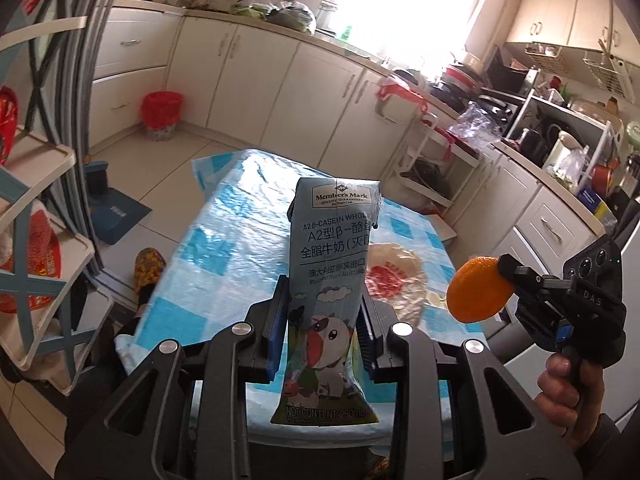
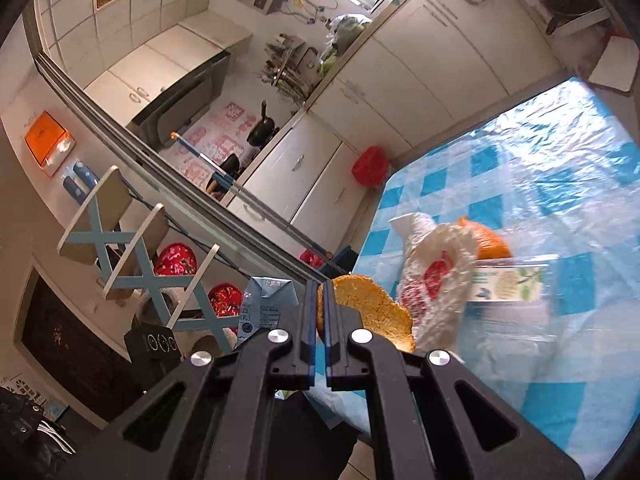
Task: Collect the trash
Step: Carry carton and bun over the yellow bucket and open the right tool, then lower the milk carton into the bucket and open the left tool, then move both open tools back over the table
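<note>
My left gripper [image 1: 325, 314] is shut on a blue milk carton [image 1: 334, 264] and holds it upright above the near end of the table. The carton's top also shows in the right wrist view [image 2: 266, 304]. My right gripper [image 2: 320, 300] is shut on a piece of orange peel [image 2: 376, 312]; in the left wrist view the peel [image 1: 478, 290] hangs in the air at the right, held by that gripper [image 1: 510, 276]. On the blue-checked tablecloth [image 2: 520, 168] lie a white plastic bag with red print [image 2: 432, 276], more orange peel [image 2: 490, 246] and a clear wrapper with a green label [image 2: 508, 284].
A red-lined trash bin [image 1: 162, 114] stands on the floor by the far cabinets, also in the right wrist view [image 2: 370, 166]. A blue-and-beige shelf rack [image 1: 36, 240] stands at the left. Cluttered counters [image 1: 532, 152] run along the right. A blue dustpan [image 1: 114, 210] lies on the floor.
</note>
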A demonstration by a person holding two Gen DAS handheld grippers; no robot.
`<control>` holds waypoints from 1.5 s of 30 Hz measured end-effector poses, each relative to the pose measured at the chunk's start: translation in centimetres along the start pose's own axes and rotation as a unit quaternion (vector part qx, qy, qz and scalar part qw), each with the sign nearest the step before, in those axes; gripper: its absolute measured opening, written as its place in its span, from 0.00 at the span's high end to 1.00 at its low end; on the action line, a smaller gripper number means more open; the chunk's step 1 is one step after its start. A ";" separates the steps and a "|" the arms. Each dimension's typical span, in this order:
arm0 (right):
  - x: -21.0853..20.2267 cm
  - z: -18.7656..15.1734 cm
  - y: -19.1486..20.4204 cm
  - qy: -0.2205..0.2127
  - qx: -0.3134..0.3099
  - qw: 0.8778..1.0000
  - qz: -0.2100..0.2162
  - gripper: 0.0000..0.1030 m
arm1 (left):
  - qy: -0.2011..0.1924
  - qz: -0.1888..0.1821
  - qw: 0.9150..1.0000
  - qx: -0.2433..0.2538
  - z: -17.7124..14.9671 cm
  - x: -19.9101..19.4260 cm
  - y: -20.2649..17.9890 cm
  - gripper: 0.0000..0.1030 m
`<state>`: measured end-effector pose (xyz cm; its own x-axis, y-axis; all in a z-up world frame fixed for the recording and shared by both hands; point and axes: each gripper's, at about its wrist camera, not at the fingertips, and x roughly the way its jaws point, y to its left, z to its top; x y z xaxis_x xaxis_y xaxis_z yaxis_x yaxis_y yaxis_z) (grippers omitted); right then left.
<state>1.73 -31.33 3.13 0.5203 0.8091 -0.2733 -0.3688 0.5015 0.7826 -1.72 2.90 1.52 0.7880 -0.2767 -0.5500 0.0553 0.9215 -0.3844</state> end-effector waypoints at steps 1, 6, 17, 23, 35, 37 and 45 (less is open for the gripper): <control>-1.7 0.1 -0.4 -0.013 0.002 1.000 -0.010 0.96 | 0.003 -0.011 1.000 0.009 -0.1 0.2 -1.3 0.72; -10.0 0.3 -3.6 -0.074 0.023 0.994 -0.078 0.96 | 0.021 -0.063 0.997 0.049 -0.5 1.8 -8.2 0.72; -20.0 -0.9 -15.6 -0.072 0.152 0.945 -0.279 0.96 | 0.108 -0.173 0.967 0.150 -7.0 8.8 -25.5 0.72; -22.0 -2.2 -22.4 -0.058 0.272 0.904 -0.326 0.67 | 0.175 -0.182 0.952 0.171 -12.2 13.8 -31.2 0.72; -26.8 -0.5 -18.7 -0.210 0.190 0.888 -0.363 0.45 | 0.267 -0.156 0.928 0.206 -19.1 20.4 -36.5 0.69; -27.0 -0.4 -18.8 -0.215 0.186 0.886 -0.365 0.45 | 0.271 -0.152 0.926 0.215 -19.4 20.9 -37.1 0.62; -26.9 0.2 -18.4 -0.219 0.166 0.883 -0.382 0.41 | 0.240 -0.125 0.932 0.242 -18.6 18.4 -37.0 0.34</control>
<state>-5.33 -62.39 -3.79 0.7939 0.0421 -0.6066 0.4260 0.6733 0.6043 -0.64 -41.36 -8.18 0.3549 -0.4825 -0.8008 0.5614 0.7949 -0.2301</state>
